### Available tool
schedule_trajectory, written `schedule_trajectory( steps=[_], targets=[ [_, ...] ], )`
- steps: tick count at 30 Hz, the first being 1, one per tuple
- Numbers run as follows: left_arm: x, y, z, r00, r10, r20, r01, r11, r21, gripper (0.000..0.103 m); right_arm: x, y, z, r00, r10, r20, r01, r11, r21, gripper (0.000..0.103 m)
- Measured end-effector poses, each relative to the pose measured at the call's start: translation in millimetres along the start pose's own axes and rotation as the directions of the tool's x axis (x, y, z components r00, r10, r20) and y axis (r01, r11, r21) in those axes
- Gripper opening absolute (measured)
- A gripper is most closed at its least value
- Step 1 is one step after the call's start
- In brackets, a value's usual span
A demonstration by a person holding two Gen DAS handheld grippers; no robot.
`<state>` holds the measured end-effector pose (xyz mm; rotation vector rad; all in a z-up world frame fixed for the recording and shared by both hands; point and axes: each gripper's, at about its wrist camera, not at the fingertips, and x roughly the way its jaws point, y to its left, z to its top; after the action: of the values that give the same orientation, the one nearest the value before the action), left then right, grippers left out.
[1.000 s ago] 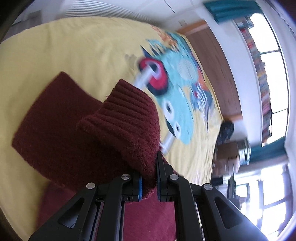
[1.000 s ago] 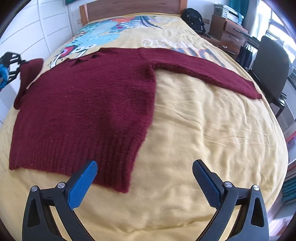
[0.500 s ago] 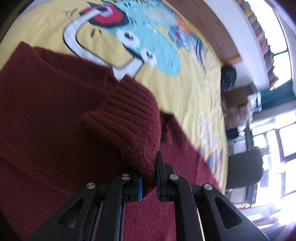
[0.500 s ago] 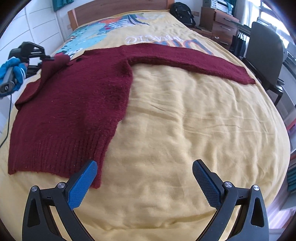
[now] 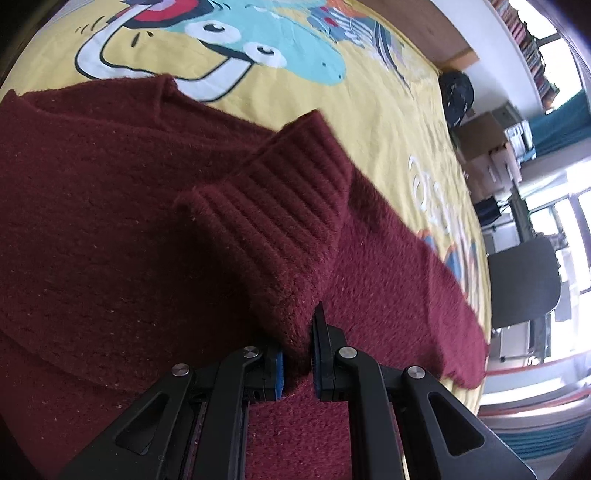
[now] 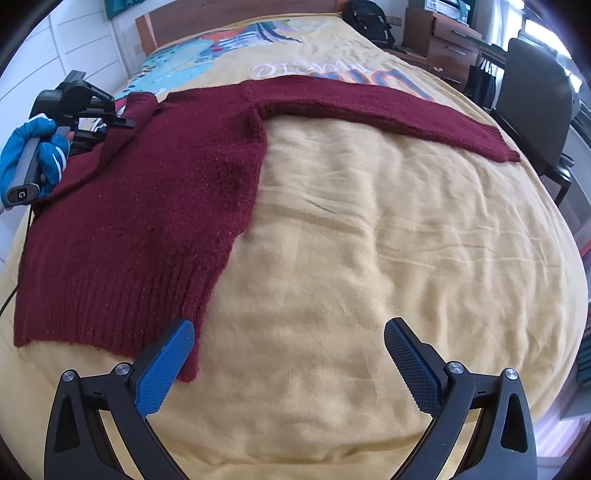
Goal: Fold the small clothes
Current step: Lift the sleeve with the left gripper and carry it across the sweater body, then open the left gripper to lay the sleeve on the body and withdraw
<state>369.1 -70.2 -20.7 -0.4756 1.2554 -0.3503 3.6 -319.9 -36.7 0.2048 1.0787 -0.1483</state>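
A dark red knitted sweater (image 6: 155, 206) lies flat on a yellow bedspread (image 6: 369, 240), its right sleeve (image 6: 406, 110) stretched out toward the far right. My left gripper (image 5: 297, 354) is shut on the ribbed cuff of the left sleeve (image 5: 280, 221) and holds it up over the sweater's body (image 5: 92, 221). It also shows in the right wrist view (image 6: 110, 122) at the sweater's left shoulder. My right gripper (image 6: 288, 354) is open and empty, low over the bedspread beside the sweater's hem corner.
The bedspread has a cartoon print (image 5: 258, 40) near the wooden headboard (image 6: 236, 18). A dark chair (image 6: 535, 99), wooden drawers (image 6: 439, 40) and a black backpack (image 6: 365, 18) stand at the bed's right side.
My left gripper has carried the cuff inward from the bed's left edge over the sweater's body. My right gripper has drifted right, off the hem.
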Motion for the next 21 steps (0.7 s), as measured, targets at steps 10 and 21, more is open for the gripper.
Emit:
schedule_trajectory(
  steps=[10,21],
  targets=[
    [12,-18,-8,0.996,0.084,-0.012,-0.082,0.992,0.1,0.013,3,1,-2,1.0,-0.004,0.0,0.004,1.0,-0.001,0.103],
    [12,-61,-23,0.998,0.062,-0.029,-0.054,0.973,0.223,0.026,-2,-7,-5,1.0,0.011,0.011,-0.012,0.999,0.036,0.103]
  ],
)
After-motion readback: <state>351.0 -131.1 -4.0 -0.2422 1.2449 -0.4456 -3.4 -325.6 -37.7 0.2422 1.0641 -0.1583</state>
